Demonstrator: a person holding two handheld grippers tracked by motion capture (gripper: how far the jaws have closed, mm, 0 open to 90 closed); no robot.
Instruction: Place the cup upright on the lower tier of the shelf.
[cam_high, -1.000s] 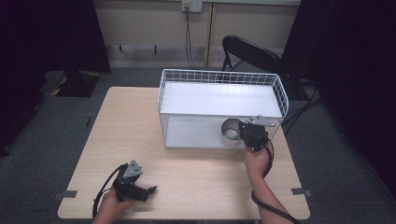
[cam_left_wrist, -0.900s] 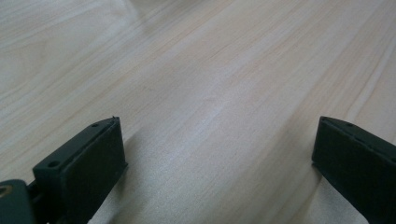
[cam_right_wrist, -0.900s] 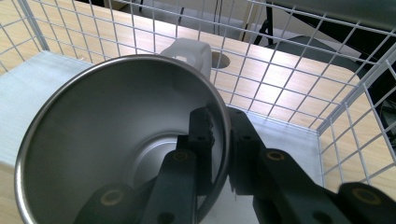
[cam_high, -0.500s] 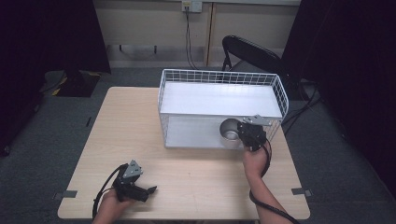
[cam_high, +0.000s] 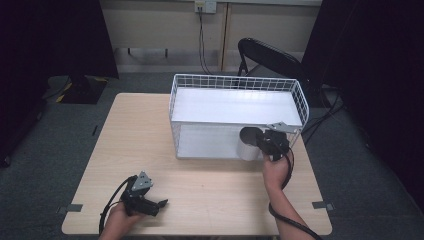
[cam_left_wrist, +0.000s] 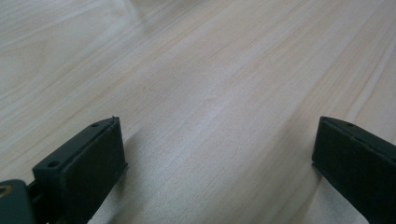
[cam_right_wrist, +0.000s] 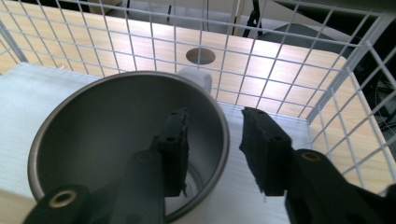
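Cups: just one, a grey metal cup (cam_right_wrist: 116, 140) with a white outer wall, sat at the near right corner of the basket (cam_high: 200, 85), mouth tilted up toward the camera in the right gripper view.
Baskets: one, white wire, with a white liner floor, on the far half of the table (cam_high: 145, 130).
Grippers: two, one per hand.
Right gripper (cam_right_wrist: 212, 135): straddling the cup's rim, one jaw down inside the cup, the other outside the wall. Looks clamped on the rim, though a gap shows between jaw and rim, so can't tell for sure.
Left gripper (cam_left_wrist: 215, 154): jaws spread wide, nothing between them but bare wood, resting low at the near left of the table (cam_left_wrist: 196, 70).
Chairs: one, black, folding type (cam_high: 270, 55), behind the table beyond the basket.
Wall sockets: one (cam_high: 205, 6), with a cable hanging down.
Writing/brands: can't read any on the cup, basket or grippers.
Other bits: round hole in the tabletop (cam_right_wrist: 201, 56) seen through the mesh, past the jaws.
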